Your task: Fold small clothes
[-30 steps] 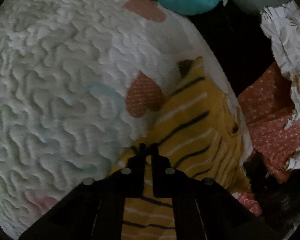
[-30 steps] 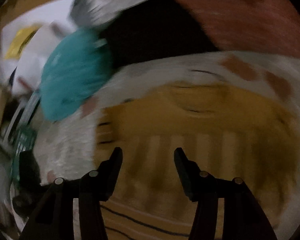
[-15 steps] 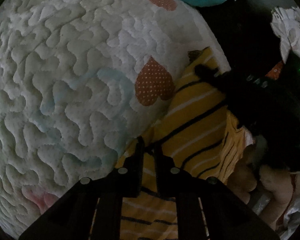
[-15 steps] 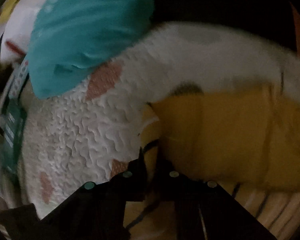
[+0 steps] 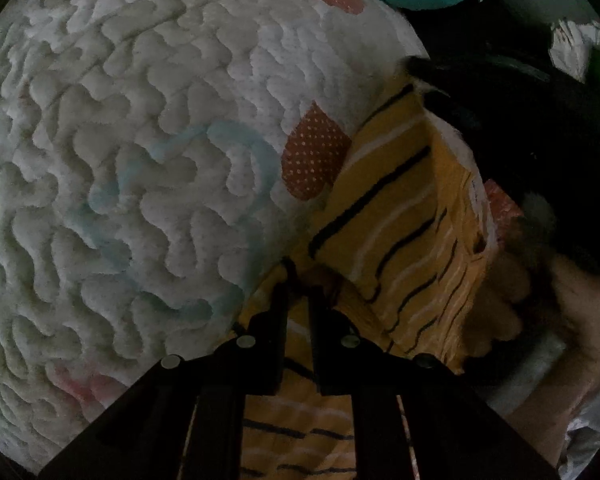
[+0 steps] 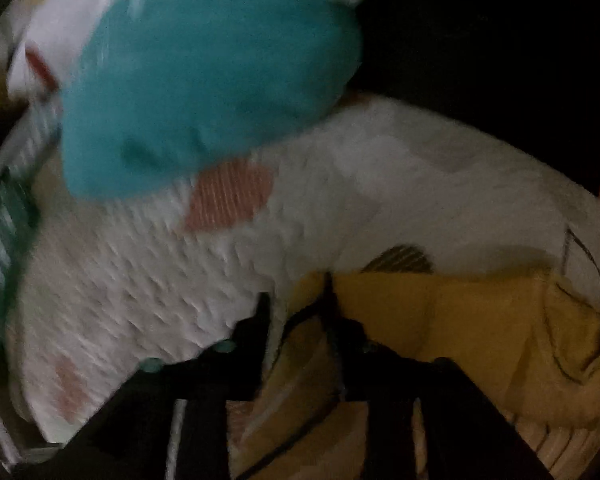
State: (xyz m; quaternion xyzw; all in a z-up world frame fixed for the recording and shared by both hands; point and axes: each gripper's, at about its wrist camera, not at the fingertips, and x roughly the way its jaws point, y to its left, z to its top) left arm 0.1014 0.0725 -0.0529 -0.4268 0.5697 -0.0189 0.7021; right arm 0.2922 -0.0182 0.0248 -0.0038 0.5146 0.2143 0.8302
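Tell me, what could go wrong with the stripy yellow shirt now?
1. Both grippers pinch the yellow striped shirt: the left gripper at one edge, the right gripper at another. Pulling apart could stretch it or slip it free.
2. The shirt lies near the edge of the white quilt, so it may slide off.
3. The teal cloth sits close behind; a big fold could bump it.
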